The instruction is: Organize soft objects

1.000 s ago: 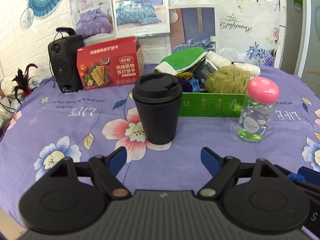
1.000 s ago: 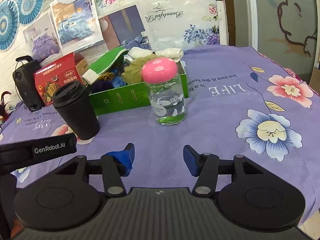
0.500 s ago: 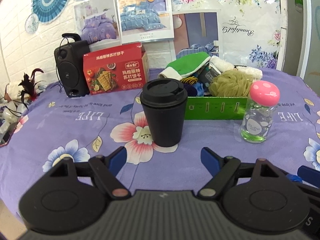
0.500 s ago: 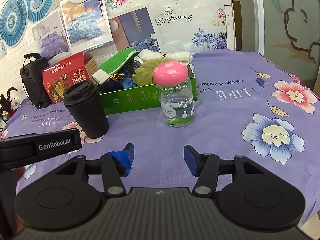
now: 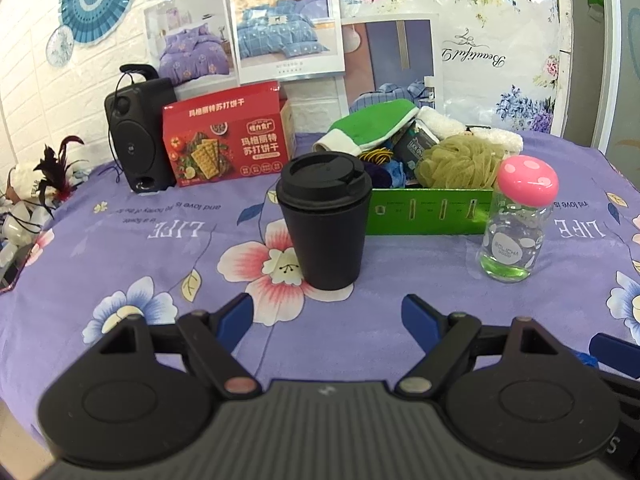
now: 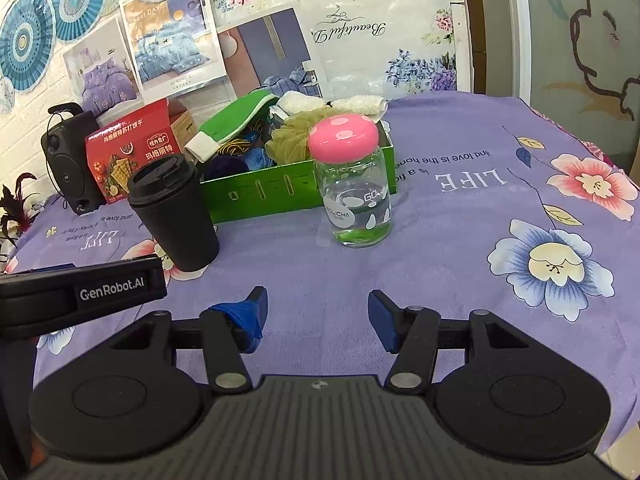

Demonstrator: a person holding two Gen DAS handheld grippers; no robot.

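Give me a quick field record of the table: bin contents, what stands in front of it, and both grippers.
bin: green box, open top, packed with soft items
bin contents: green mitt, olive mesh pouf, white towels, dark blue items, a coil of yellow cord
in front of bin: black lidded cup, glass jar with pink cap, both upright
behind, left: red cracker box, black speaker
left gripper: open, nothing between its fingers
right gripper: open, empty, blue wrap on one fingertip

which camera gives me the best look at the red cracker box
The left wrist view: the red cracker box shows its whole front, unobstructed. In the right wrist view it sits smaller, with the black cup covering its lower corner.
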